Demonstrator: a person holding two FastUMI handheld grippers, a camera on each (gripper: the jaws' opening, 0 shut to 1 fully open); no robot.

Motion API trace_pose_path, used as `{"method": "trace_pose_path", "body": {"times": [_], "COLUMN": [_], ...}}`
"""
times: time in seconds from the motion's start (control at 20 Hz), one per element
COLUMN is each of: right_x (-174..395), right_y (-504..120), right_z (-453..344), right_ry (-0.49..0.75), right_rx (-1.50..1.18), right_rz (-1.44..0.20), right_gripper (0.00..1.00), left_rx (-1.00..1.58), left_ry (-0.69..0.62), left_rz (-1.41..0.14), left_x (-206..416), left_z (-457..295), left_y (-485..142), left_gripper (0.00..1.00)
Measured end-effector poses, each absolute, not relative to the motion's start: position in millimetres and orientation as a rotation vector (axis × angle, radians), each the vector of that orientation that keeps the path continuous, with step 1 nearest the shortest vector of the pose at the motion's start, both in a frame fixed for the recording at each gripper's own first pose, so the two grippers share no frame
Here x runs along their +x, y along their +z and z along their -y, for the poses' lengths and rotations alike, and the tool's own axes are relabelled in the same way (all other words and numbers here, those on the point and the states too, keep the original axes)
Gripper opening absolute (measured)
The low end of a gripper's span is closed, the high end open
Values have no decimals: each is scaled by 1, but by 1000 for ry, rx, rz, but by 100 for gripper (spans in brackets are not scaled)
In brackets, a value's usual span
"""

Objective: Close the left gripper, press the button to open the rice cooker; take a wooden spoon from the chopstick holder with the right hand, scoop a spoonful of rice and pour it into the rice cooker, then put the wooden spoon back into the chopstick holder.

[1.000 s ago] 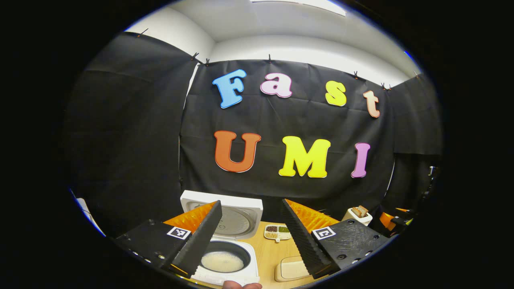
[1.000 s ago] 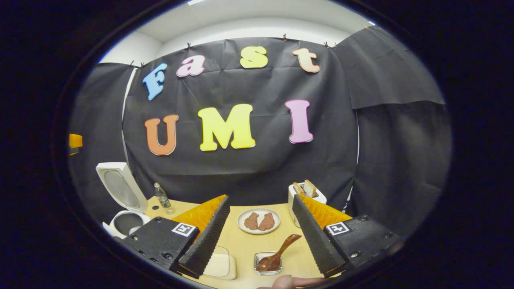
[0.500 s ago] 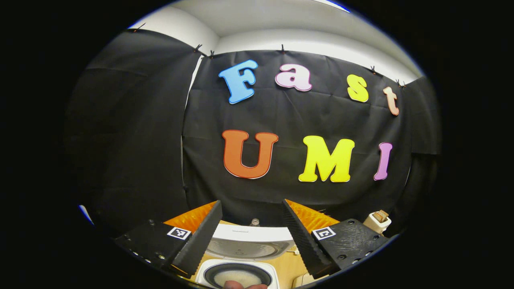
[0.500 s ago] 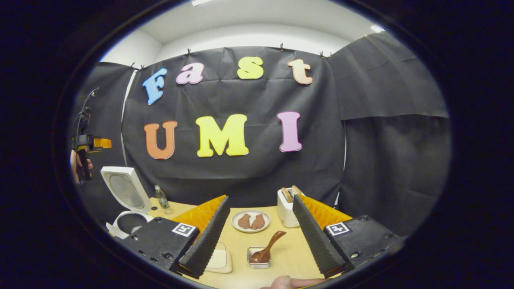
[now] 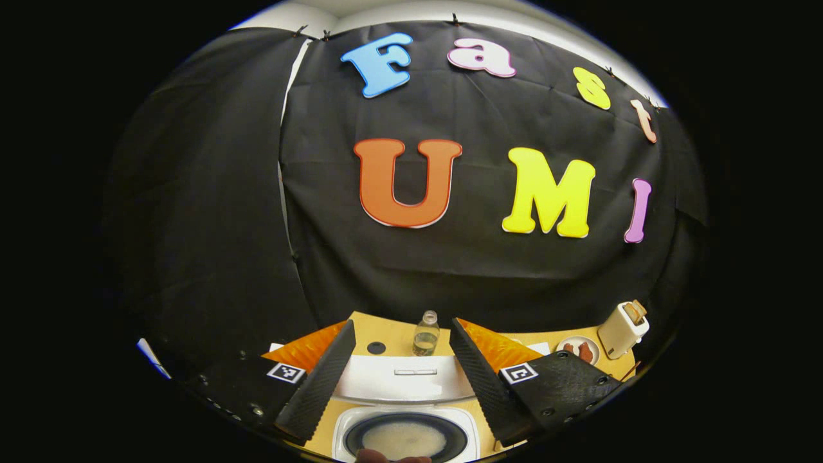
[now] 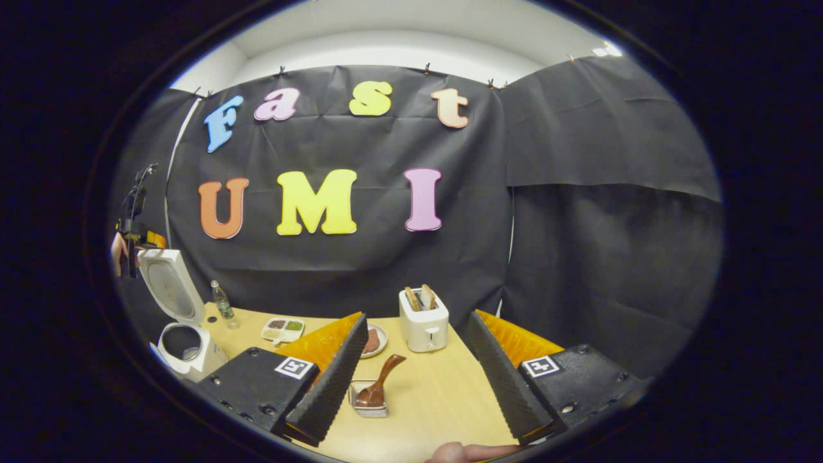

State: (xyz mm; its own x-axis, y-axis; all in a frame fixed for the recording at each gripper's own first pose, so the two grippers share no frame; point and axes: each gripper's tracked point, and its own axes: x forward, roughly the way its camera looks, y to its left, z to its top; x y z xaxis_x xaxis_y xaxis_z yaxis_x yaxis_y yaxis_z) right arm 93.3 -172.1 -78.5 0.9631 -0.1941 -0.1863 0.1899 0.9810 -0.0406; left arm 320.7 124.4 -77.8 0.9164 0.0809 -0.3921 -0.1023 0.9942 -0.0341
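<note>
I am holding my left gripper (image 5: 402, 366) above the open rice cooker (image 5: 405, 434), its fingers spread wide, with rice lying in the pot below and the raised lid behind. My right gripper (image 6: 411, 370) is hovering over the bench (image 6: 443, 399), fingers spread and holding nothing. The wooden spoon (image 6: 379, 386) is resting in the chopstick holder (image 6: 368, 405) just ahead, near a toaster (image 6: 423, 319).

Your left gripper (image 5: 400, 370) hangs over the open rice cooker (image 5: 405, 437), fingers (image 5: 318, 379) spread apart, rice in its pot. A bottle (image 5: 425, 334) stands near the worktop's (image 5: 386, 331) far edge, a toaster (image 5: 622, 329) toward its right.
</note>
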Motion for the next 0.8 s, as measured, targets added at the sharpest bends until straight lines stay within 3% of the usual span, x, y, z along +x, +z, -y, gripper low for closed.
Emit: {"method": "trace_pose_path", "body": {"times": [0.15, 0.45, 0.55, 0.75, 0.8], "right_x": [95, 96, 96, 98, 98], "right_y": [-81, -83, -85, -94, -95], "right_z": [156, 113, 103, 85, 82], "right_ry": [-163, -67, -42, 4, 11], "right_rx": [-12, -50, -47, -33, -36], "right_rz": [-194, -176, -175, -192, -196], "right_gripper": [96, 100, 96, 100, 96], "left_rx": [-58, -84, -103, -119, -120], "left_ry": [39, -2, 4, -24, -30], "left_rz": [-450, -560, -590, -713, -747], "left_x": [306, 244, 215, 163, 156], "left_z": [-115, -111, -107, -87, -87], "left_y": [-81, -98, -112, -162, -175], "left_gripper": [98, 100, 99, 96, 97]}}
